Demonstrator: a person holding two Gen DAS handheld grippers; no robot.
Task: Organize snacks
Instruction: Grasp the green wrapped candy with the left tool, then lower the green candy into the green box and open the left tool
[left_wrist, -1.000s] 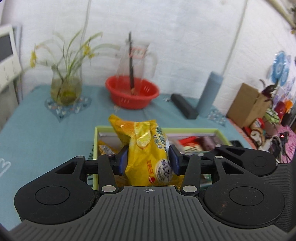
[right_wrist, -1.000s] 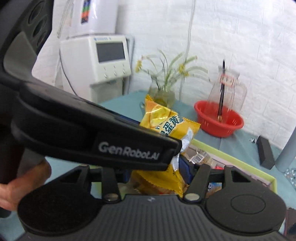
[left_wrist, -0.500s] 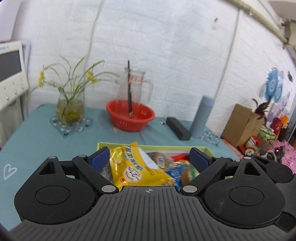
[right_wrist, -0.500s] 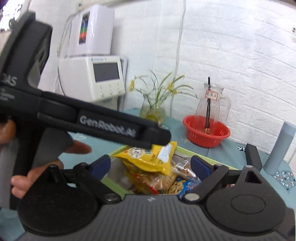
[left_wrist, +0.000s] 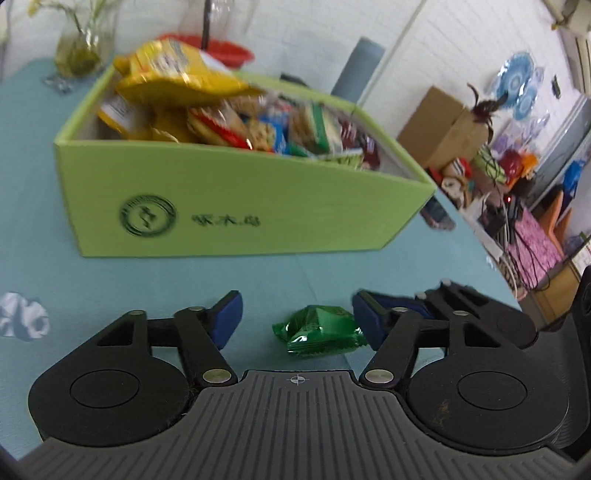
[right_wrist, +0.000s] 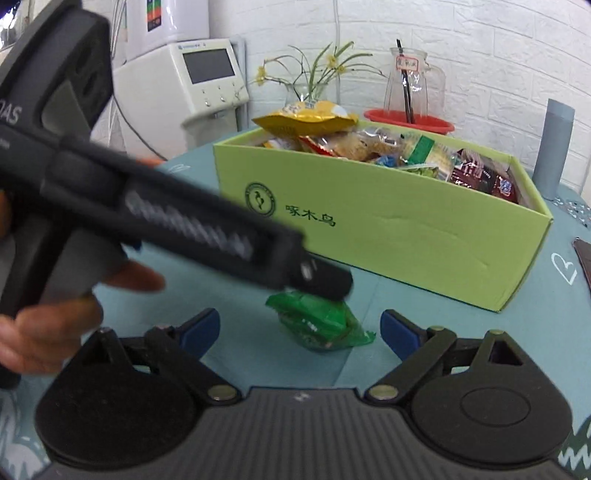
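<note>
A green snack packet (left_wrist: 320, 331) lies on the teal tablecloth in front of a lime-green box (left_wrist: 236, 206). The box is full of snacks, with a yellow chip bag (left_wrist: 177, 70) on top. My left gripper (left_wrist: 295, 318) is open and low over the table, its blue pads on either side of the green packet. My right gripper (right_wrist: 299, 328) is open too, just behind the same packet (right_wrist: 321, 321). The left gripper's black body (right_wrist: 177, 221) crosses the right wrist view and hides part of the packet. The box (right_wrist: 388, 229) stands beyond.
A red basket (right_wrist: 410, 122) with a glass jug, a flower vase (right_wrist: 310, 92) and a grey cylinder (right_wrist: 554, 147) stand behind the box. A white machine (right_wrist: 192, 85) is at the far left. A cardboard box (left_wrist: 443, 129) and clutter lie off to the right.
Both grippers let go of the yellow chip bag, which now lies on top of the box. Both came down, open, to the green packet on the cloth in front of the box.
</note>
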